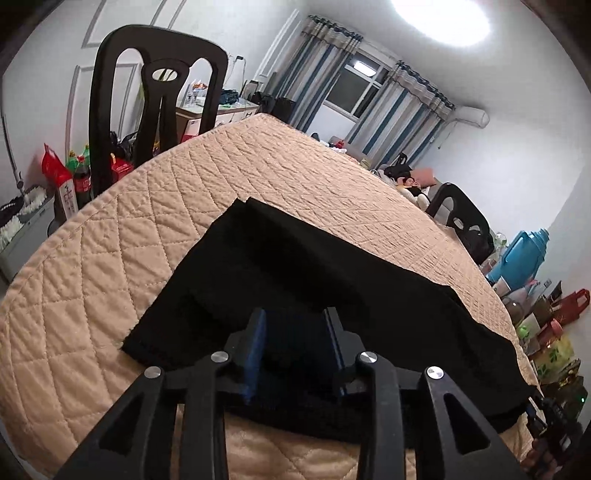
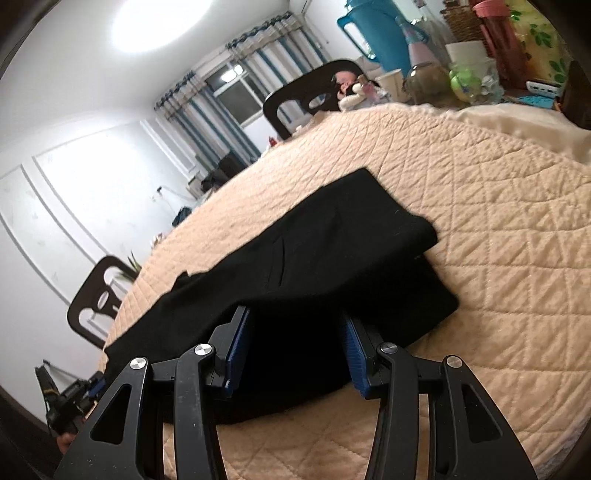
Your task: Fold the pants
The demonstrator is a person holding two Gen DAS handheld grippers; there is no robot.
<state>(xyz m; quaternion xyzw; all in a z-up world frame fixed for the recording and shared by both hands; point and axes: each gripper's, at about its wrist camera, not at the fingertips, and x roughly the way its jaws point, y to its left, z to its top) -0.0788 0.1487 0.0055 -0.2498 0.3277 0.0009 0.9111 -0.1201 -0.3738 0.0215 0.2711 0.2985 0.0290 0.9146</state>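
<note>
Pants (image 1: 295, 280): black, lying folded on the quilted beige table cover (image 1: 110, 280); in the left wrist view they run from about 11 o'clock of the frame's middle down to the 4 o'clock edge.
Pants, right wrist view (image 2: 325, 251): a folded layer lies over a lower layer, whose corner sticks out at 4 o'clock; a leg stretches away toward 8 o'clock.
Left tool (image 1: 297, 350): fingers spread, blue pads facing each other, over the near edge of the pants; black cloth fills the gap between them. Whether the pads touch the cloth cannot be told.
Right tool (image 2: 295, 343): fingers spread wide, blue pads over the near part of the pants; contact with the cloth cannot be told.
Left tool seen from the right (image 2: 70, 402): low at 8 o'clock, by the far end of the leg, partly hidden.
Table cover, right wrist view (image 2: 498, 258): diamond stitching, bare at 3 o'clock of the pants.
Black chair (image 1: 155, 96): beyond the table edge at 11 o'clock.
Second black chair (image 2: 310, 96): past the far edge at 12 o'clock.
Blue jug (image 2: 373, 33): among cups and jars at 1 o'clock, well apart from the pants.
</note>
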